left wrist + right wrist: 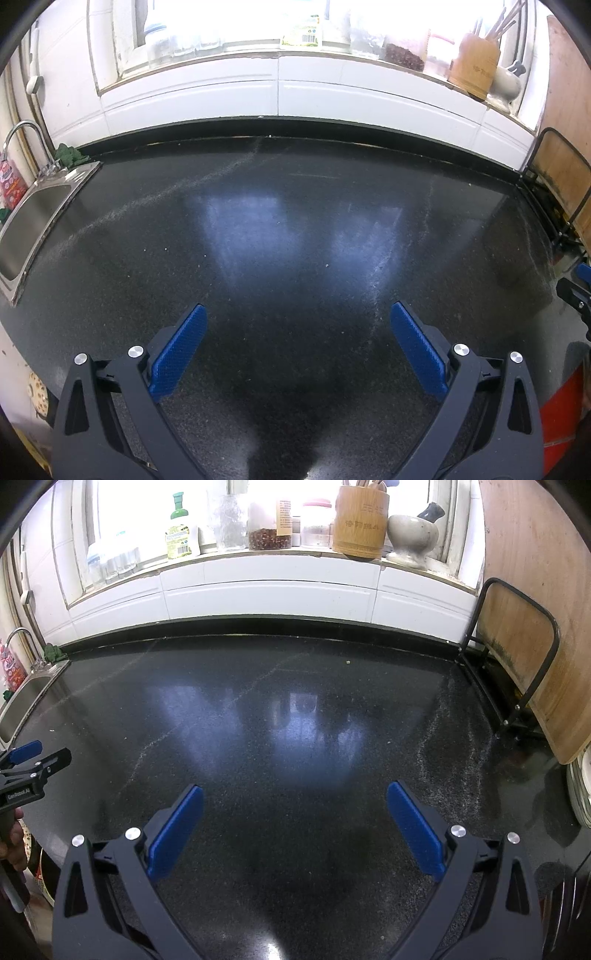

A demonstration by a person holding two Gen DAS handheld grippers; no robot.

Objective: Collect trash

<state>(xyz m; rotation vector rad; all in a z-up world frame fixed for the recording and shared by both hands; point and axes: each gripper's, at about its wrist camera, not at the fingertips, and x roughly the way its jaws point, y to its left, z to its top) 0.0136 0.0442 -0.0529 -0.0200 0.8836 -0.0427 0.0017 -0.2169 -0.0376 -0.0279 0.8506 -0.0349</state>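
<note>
The left gripper (297, 314) and the right gripper (294, 794) both hover spread wide and hold nothing over the dark countertop (295, 229). No trash is discernible on it beyond tiny specks. Only the right wrist view shows the mortar (412, 535) on the sill.

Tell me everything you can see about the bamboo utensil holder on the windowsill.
The bamboo utensil holder is a light brown cylinder with characters printed on its side. It stands upright on the white windowsill, near its right end, and holds several wooden utensils. A stone mortar stands just to its right, and a lidded jar to its left. Whether they touch it is unclear.
</note>
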